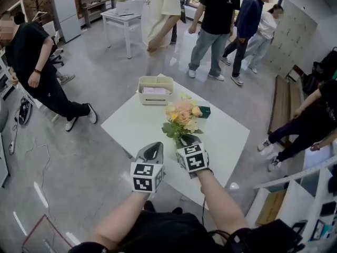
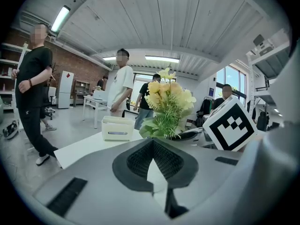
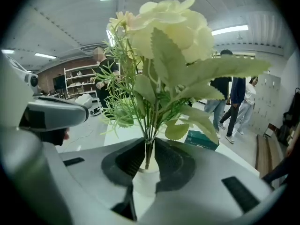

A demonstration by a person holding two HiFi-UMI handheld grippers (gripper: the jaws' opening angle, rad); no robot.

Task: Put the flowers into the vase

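The white bench (image 1: 131,128) carries a pale storage box (image 1: 155,91) at its far corner and the flowers (image 1: 182,115) near its middle. At the near edge, the right tool (image 3: 149,150) has its jaws a little apart with the stems standing between them, the pads seemingly not pressing. The left tool (image 2: 152,142), just beside it, is closed on nothing. Under the stems shows the rim of a white vase (image 3: 149,168) — the stems appear to be in it already. The step in hand looks like the release. Next, the right tool should spread wider and back off without snagging leaves or tipping the vase.
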